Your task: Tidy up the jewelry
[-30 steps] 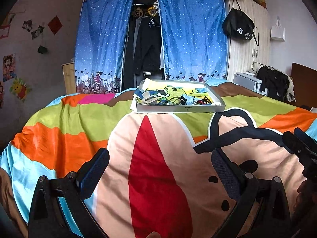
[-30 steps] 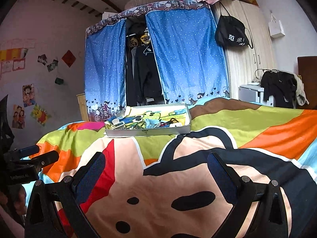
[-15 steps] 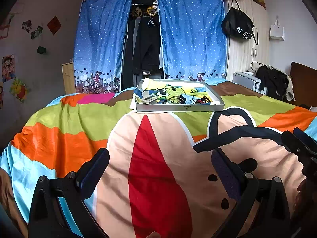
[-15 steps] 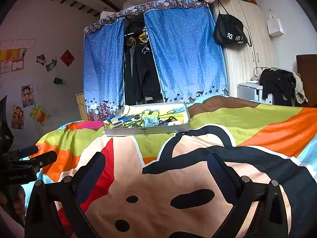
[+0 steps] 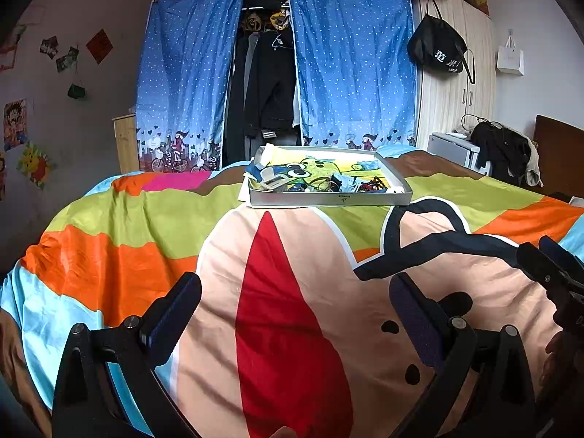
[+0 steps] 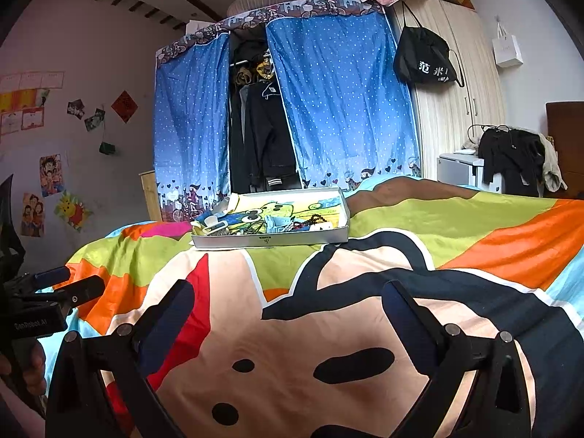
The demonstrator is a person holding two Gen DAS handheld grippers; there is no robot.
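Through the left wrist camera I saw my left claw [image 5: 295, 314] spread wide and empty above the colourful cartoon bedspread [image 5: 120, 244], well short of the shallow grey tray [image 5: 328, 199] of tangled jewelry [image 5: 328, 182]. Through the right wrist camera, my right claw [image 6: 288, 314] likewise gaped empty, the tray [image 6: 270, 241] far ahead before blue dotted curtains [image 6: 343, 102].

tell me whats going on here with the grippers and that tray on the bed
A person holds a gripper in each hand over a colourful bedspread. Both the left gripper and the right gripper are open and hold nothing. The tray of jumbled jewelry sits farther up the bed, out of reach of either. Nothing has been picked up yet.
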